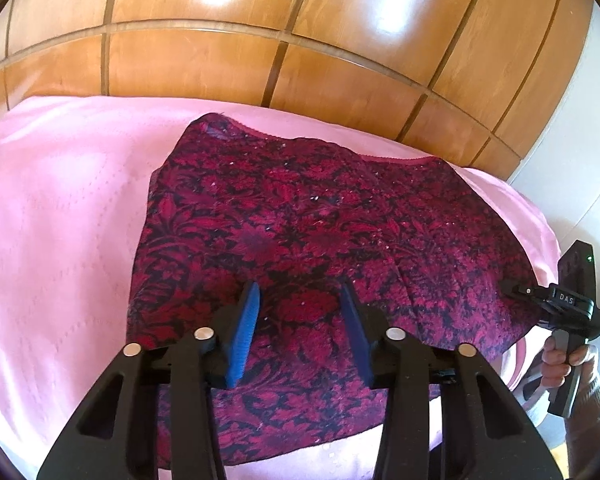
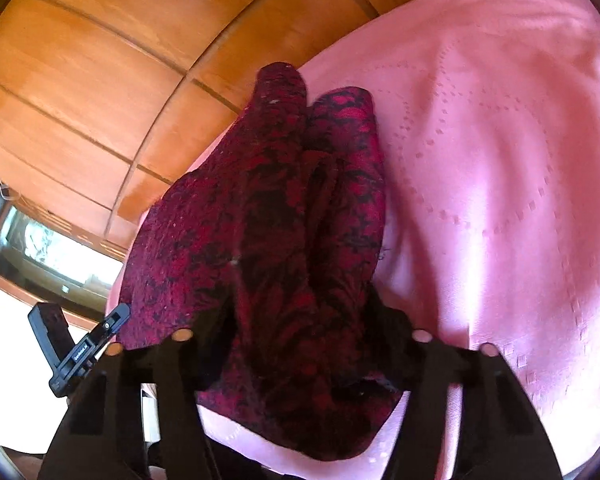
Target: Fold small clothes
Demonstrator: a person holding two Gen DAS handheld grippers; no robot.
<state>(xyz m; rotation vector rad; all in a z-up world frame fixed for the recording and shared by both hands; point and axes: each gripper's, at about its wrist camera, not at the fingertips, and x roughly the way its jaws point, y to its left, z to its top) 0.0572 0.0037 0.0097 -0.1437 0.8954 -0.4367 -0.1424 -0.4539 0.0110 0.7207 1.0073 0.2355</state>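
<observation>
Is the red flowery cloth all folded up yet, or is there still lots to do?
Not yet. The red floral garment is laid out on the pink bedspread, mostly flat. Right now the right gripper has a bunched fold of it between its fingers, while the left gripper hovers open over the near edge. No neat fold shows yet, so the folding is still left.

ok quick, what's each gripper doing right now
Left gripper: open, hovering over the garment, nothing between the pads.
Right gripper: garment bunched between its fingers; whether the pads press on it cannot be told.
</observation>
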